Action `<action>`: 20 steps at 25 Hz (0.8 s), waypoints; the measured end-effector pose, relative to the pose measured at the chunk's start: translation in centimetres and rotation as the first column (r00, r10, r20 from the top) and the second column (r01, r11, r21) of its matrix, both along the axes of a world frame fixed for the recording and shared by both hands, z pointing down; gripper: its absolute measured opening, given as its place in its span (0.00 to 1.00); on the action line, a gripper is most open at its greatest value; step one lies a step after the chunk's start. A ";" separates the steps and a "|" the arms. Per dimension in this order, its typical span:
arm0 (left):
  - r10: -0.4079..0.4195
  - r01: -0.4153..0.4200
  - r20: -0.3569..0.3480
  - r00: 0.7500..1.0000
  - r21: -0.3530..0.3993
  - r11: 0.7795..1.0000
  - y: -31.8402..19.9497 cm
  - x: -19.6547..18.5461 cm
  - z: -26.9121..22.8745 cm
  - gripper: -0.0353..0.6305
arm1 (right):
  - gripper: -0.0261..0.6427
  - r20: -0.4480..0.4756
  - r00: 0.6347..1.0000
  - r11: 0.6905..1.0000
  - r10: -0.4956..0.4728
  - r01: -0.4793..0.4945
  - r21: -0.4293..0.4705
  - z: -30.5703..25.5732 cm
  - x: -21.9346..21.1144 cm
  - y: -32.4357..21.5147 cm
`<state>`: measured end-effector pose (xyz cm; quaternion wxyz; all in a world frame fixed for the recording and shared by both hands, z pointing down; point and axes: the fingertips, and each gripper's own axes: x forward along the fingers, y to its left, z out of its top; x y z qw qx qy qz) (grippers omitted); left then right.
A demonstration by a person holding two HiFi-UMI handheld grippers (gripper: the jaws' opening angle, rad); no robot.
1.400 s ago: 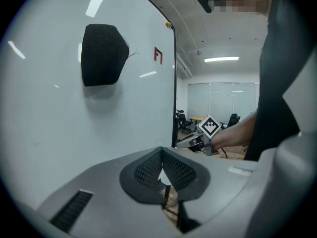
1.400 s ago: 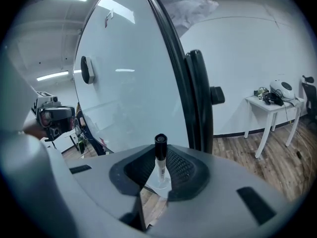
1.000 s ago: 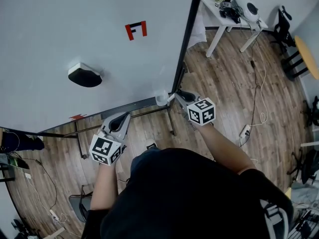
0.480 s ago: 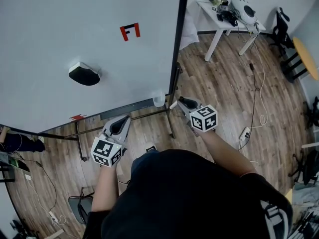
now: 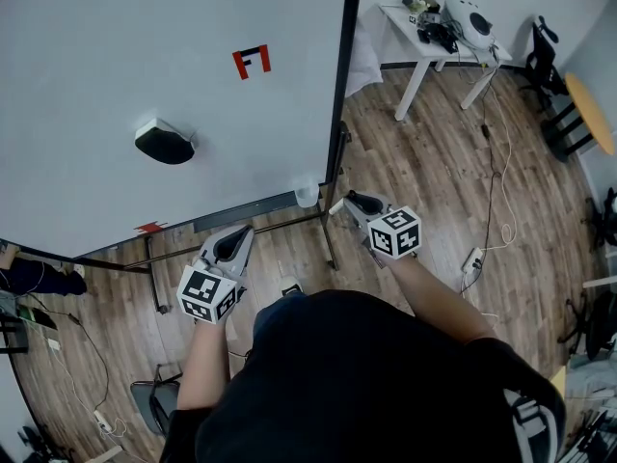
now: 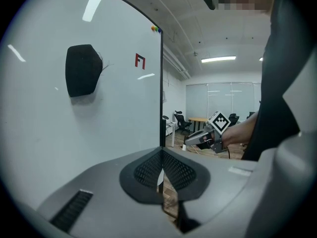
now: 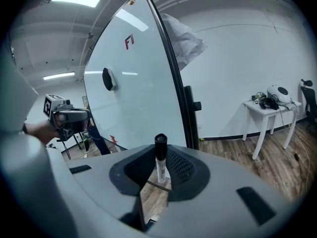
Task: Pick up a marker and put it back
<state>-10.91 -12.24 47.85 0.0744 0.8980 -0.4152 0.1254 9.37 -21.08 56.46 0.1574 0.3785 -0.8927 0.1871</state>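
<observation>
The right hand-held gripper (image 7: 157, 175) is grasping the marker (image 7: 160, 157) low down, in the frame's middle. The left hand-held gripper (image 6: 162, 172) is sitting clenched, empty. A loose pinch could be letting the marker tip and miss the cup (image 5: 307, 195).

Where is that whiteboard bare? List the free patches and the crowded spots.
Bare: the whiteboard left of and above the eraser, and the stretch between the eraser and the red mark. Crowded: the right end of the tray, where the cup sits and the right gripper holds the marker close by.
</observation>
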 end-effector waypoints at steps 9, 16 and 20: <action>-0.004 0.004 -0.003 1.000 -0.008 1.000 0.0 -0.7 0.2 0.07 | 0.13 -0.001 1.000 1.000 -0.011 0.011 0.003 -0.3 -1.0 -0.4; -0.013 0.013 -0.001 1.000 -0.019 1.000 -0.5 -1.9 0.6 0.07 | 0.13 0.000 1.000 0.999 -0.031 0.031 0.015 -0.6 -2.9 -2.0; -0.023 0.023 -0.001 1.000 -0.031 0.999 -0.9 -2.8 1.0 0.07 | 0.13 -0.006 0.999 0.998 -0.052 0.052 0.019 -0.5 -4.4 -3.1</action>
